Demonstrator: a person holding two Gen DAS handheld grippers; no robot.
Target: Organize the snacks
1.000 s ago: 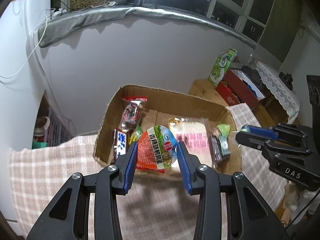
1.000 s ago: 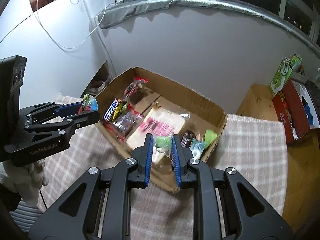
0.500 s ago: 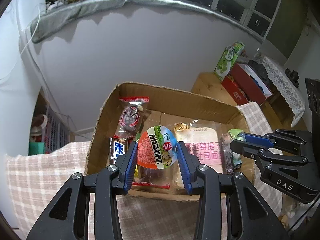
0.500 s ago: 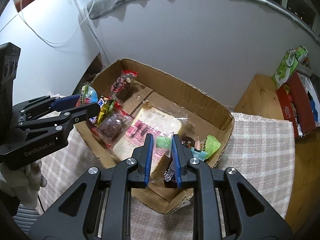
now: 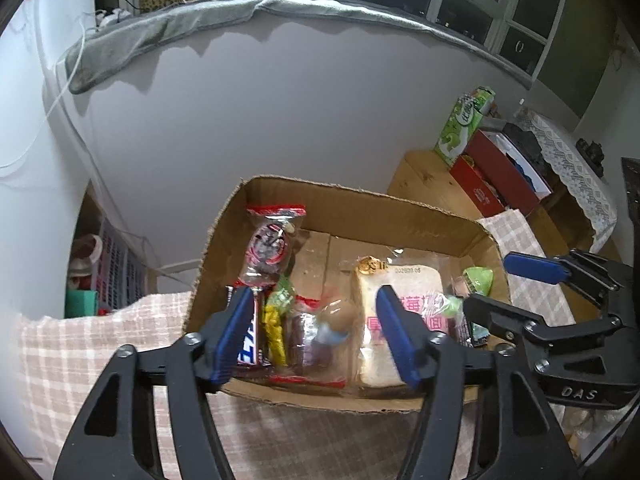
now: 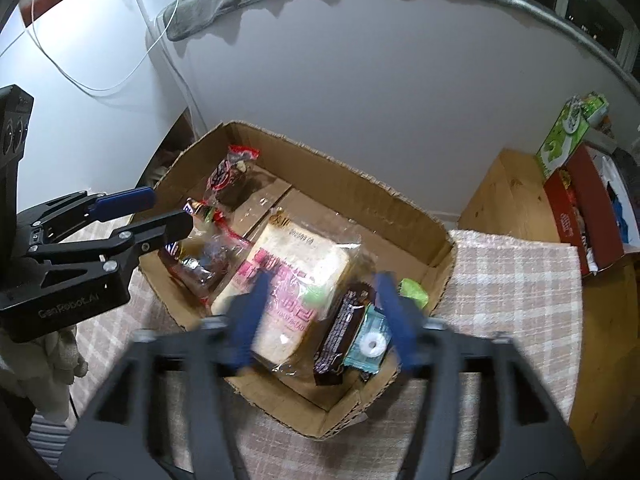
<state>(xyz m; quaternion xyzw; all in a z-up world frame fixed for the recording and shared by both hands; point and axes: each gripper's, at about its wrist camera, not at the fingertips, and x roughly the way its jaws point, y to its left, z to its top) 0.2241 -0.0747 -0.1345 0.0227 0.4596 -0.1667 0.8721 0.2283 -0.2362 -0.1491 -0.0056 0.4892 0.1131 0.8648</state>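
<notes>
Left hand-held gripper (image 5: 316,332), left wrist view: just spread open, round cup (image 5: 334,322) dropping blurred into box (image 5: 352,204).
Right hand-held gripper (image 6: 326,316), right wrist view: likewise opened, empty; green candy (image 6: 316,295) released onto bread (image 6: 298,272). Both deliveries apparently done.

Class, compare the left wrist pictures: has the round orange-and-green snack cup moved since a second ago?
Yes. The left gripper has just been opening, and the snack cup has left its jaws, now a blurred shape dropping onto the packets in the cardboard box.

Dim, bluish indoor light; fisheye-curved edges; right wrist view's foreground motion-blurred.
</notes>
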